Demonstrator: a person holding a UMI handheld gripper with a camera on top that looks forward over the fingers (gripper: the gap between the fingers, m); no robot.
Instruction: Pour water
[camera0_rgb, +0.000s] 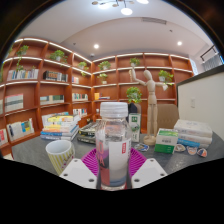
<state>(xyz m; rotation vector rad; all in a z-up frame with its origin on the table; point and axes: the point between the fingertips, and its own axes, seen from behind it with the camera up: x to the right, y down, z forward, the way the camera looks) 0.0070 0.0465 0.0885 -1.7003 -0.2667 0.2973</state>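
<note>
A clear plastic water bottle with a red-and-white label and a white cap stands upright between my fingers. My gripper is shut on the bottle's lower body, and its magenta pads press against both sides. The bottle looks lifted a little above the grey table. A pale cup with a dotted pattern stands on the table to the left of the bottle, just ahead of my left finger. Its opening faces up; I cannot tell what is inside.
A wooden jointed mannequin stands behind the bottle to the right. Stacked books lie at the back left, boxes and a green pack at the right. Bookshelves fill the far wall.
</note>
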